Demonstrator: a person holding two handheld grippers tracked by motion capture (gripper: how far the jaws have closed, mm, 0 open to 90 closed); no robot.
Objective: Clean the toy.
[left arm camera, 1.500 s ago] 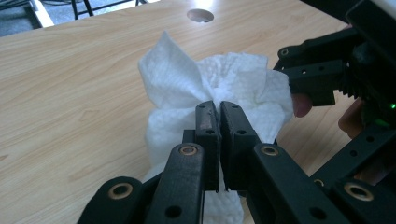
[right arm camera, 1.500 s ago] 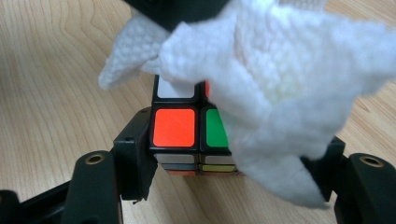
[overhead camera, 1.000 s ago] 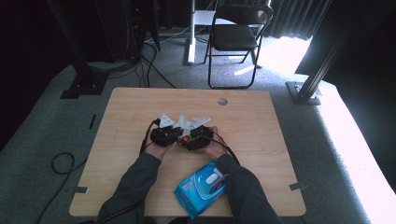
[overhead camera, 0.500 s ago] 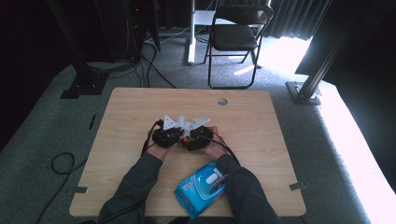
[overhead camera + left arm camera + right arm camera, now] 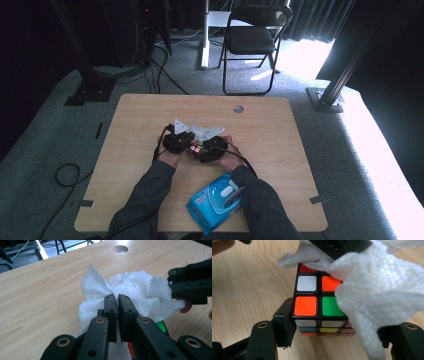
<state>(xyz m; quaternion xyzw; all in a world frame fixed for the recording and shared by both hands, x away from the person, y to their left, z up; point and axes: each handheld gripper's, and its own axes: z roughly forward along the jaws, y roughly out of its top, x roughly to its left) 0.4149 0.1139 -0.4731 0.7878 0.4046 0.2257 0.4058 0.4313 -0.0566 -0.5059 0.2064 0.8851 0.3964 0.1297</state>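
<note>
A scrambled puzzle cube (image 5: 312, 305) stands on the wooden table (image 5: 280, 125); my right gripper (image 5: 337, 327) is shut on it, one jaw on each side. A crumpled white paper tissue (image 5: 140, 287) lies against the cube's top and right side (image 5: 374, 290). My left gripper (image 5: 115, 298) is shut on the tissue: its jaws have just been closing and pinch a fold of it. A green corner of the cube (image 5: 162, 327) peeks out under the tissue. In the high view both grippers meet at the cube (image 5: 195, 148) in mid-table.
A blue pack of wipes (image 5: 216, 201) lies near the table's front edge, between the person's forearms. A round cable hole (image 5: 238, 108) is at the far side. A folding chair (image 5: 252, 37) stands beyond the table.
</note>
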